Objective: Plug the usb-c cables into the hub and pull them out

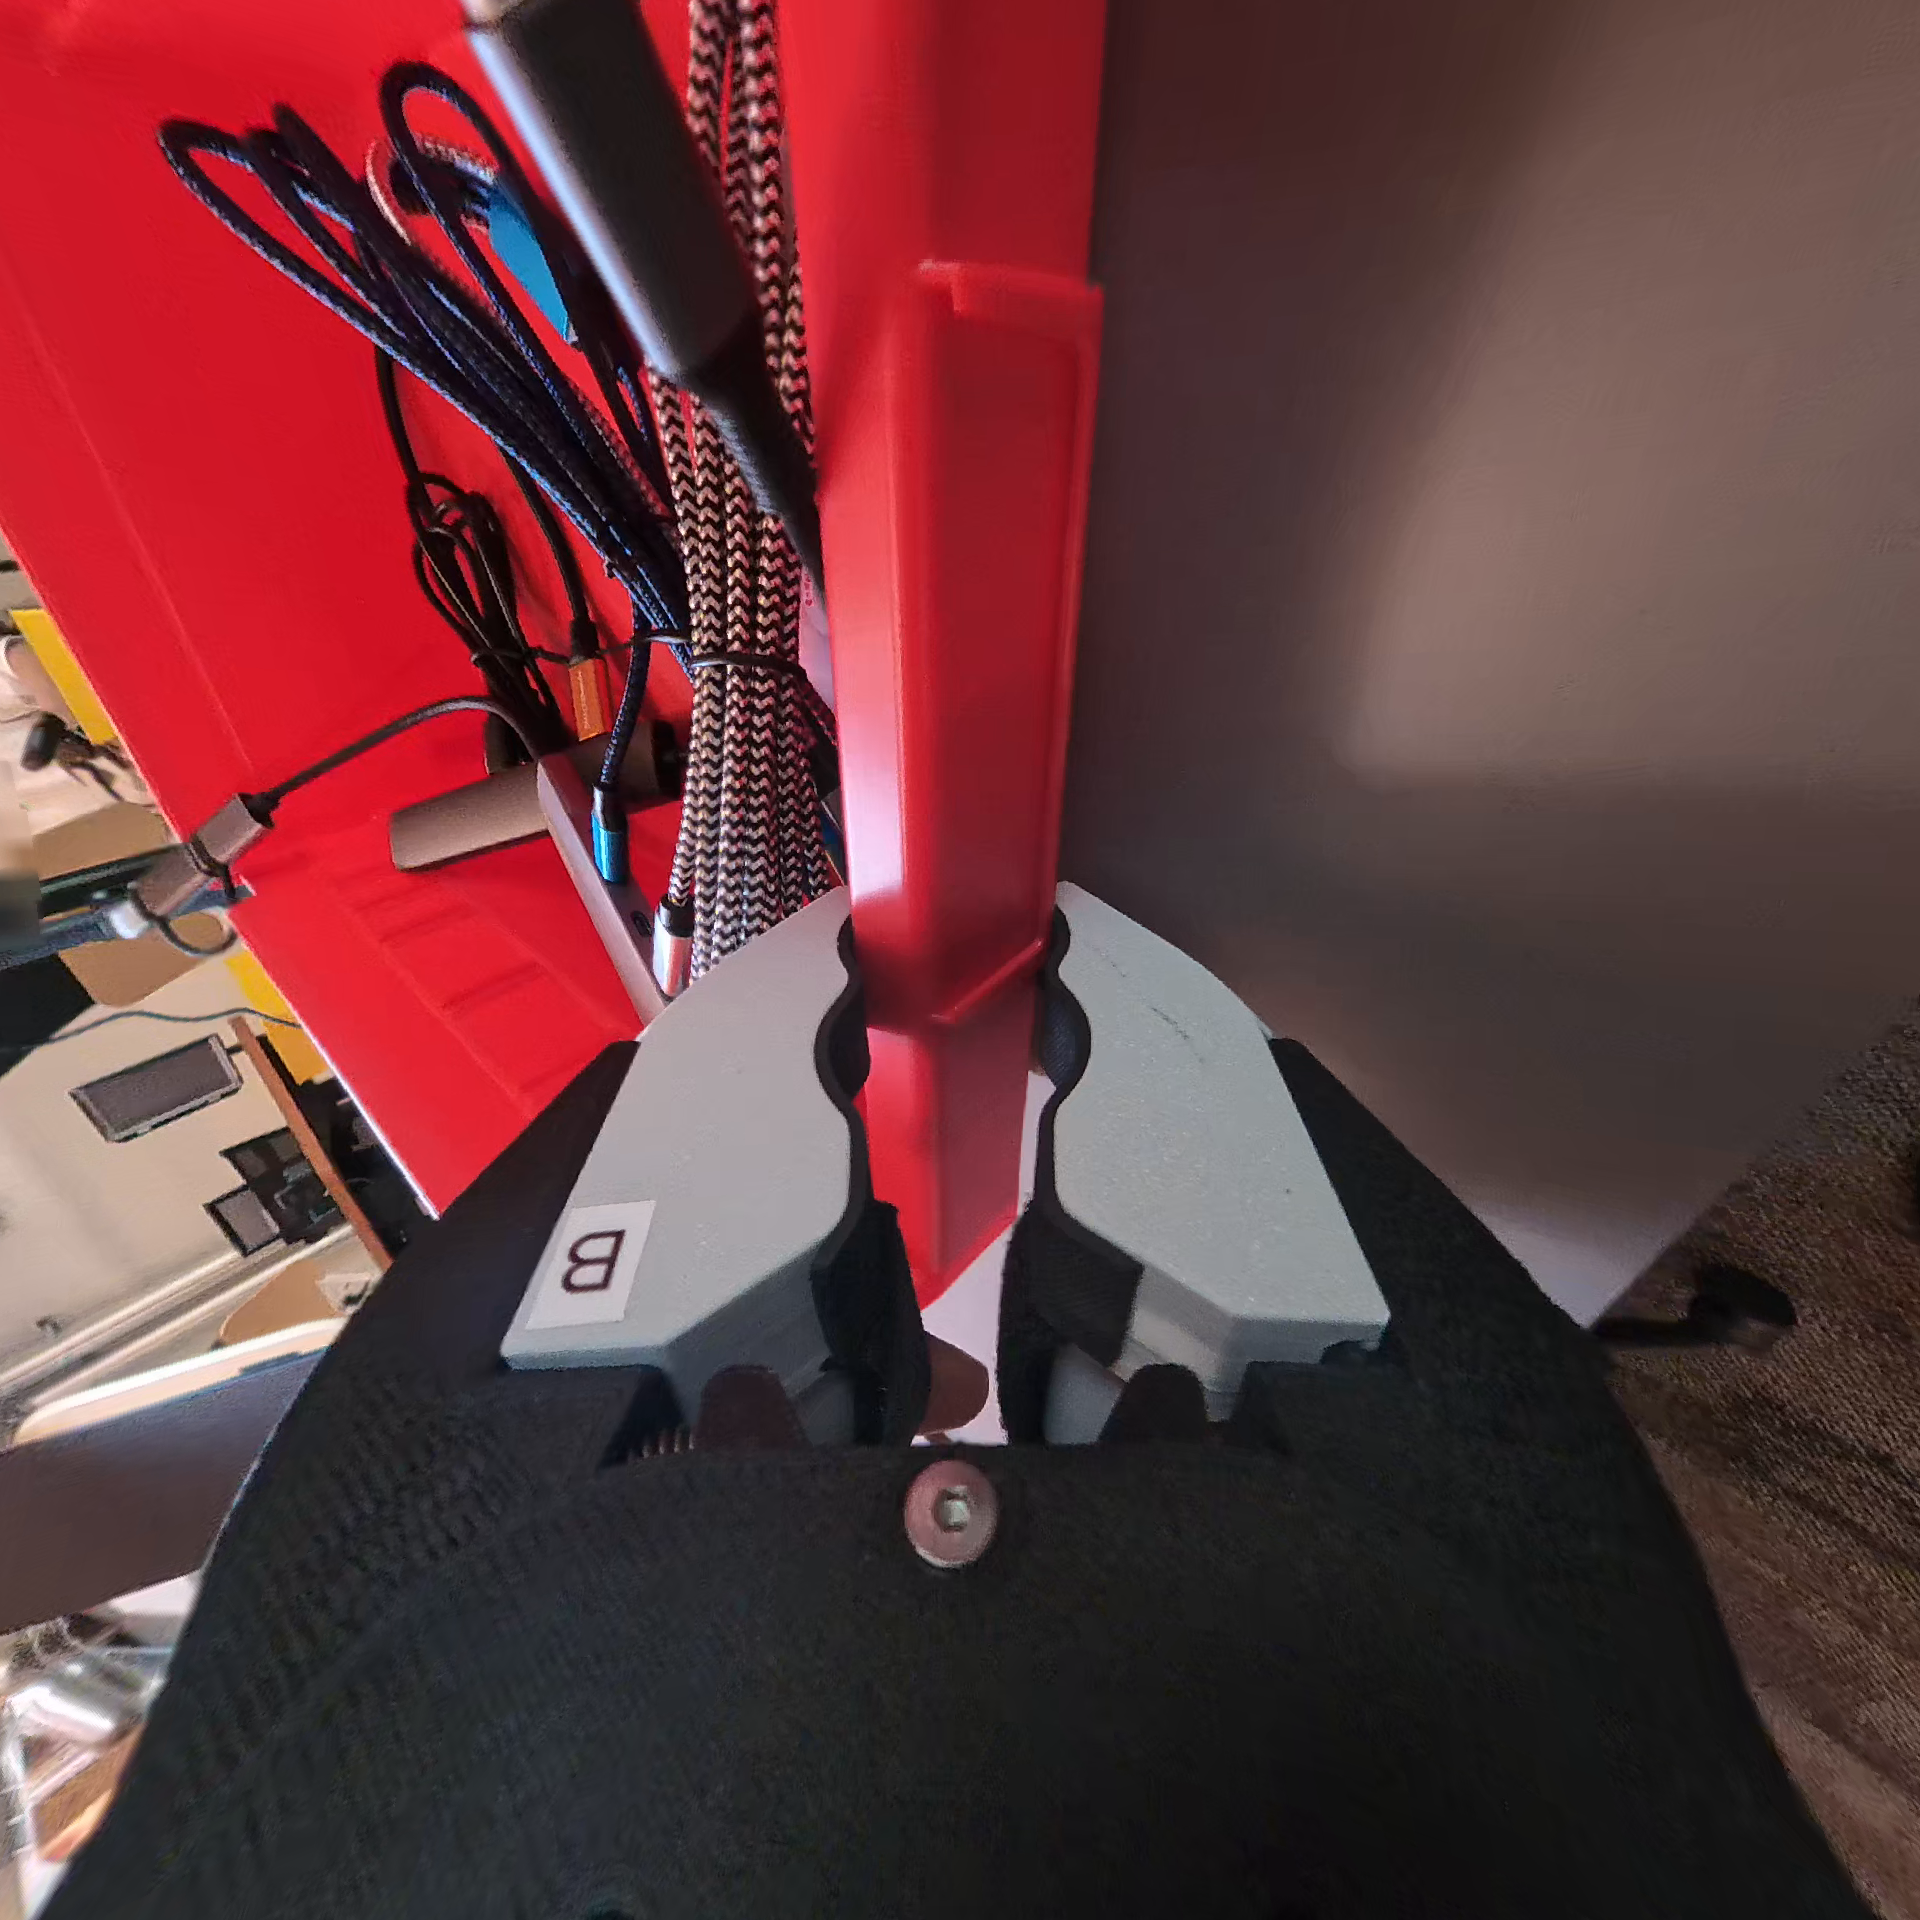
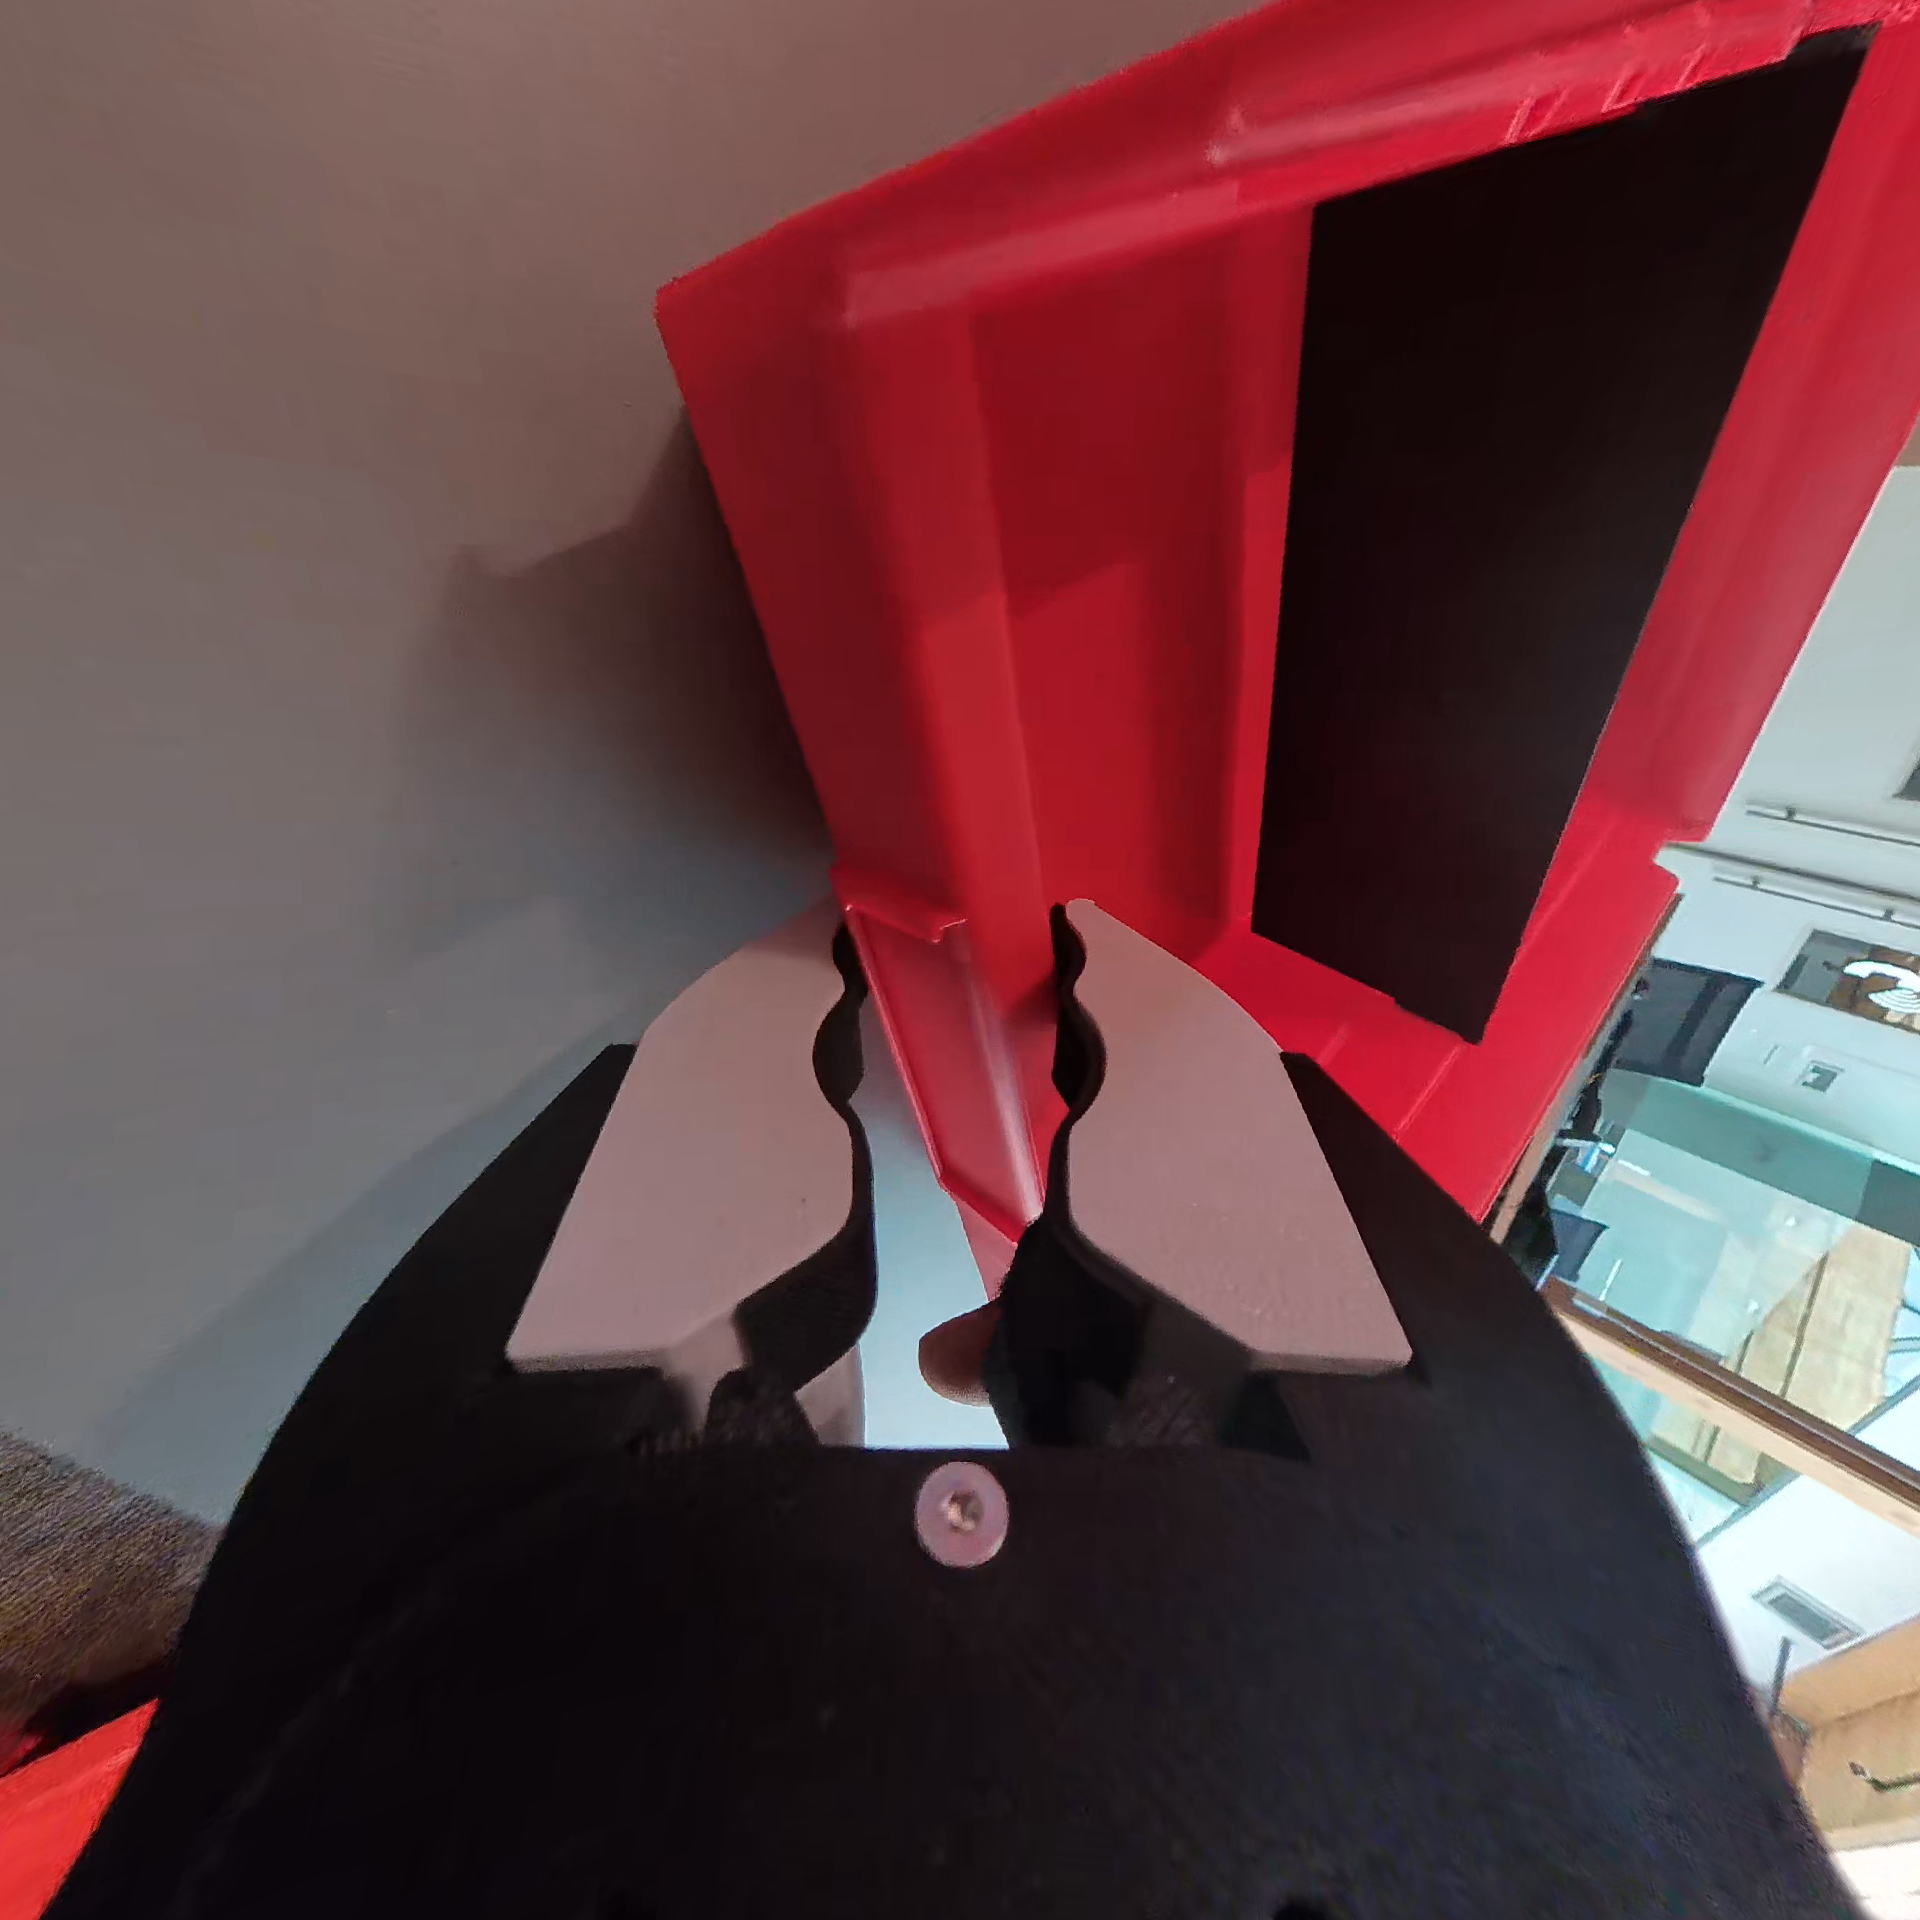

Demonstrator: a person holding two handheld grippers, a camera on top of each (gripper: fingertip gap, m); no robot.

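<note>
Here a grey wall [image 1: 1455, 520] stands behind. Both grippers [image 1: 951, 940] [image 2: 954, 920] hold the red box's [image 1: 260, 416] rim, jaws narrow. The grey hub [image 1: 592, 852] lies slanted among cables [image 1: 727, 644].

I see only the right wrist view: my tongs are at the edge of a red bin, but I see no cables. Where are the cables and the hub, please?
Observer: The left wrist view shows them inside the red bin. A black-and-white braided bundle lies nearest the left tongs.
Operator: And the hub?
Observer: A grey hub lies beside that bundle, and a blue plug appears to be plugged into it.
Operator: Do the left tongs hold a cable?
Observer: No, the left tongs are closed on the bin's rim.
</note>
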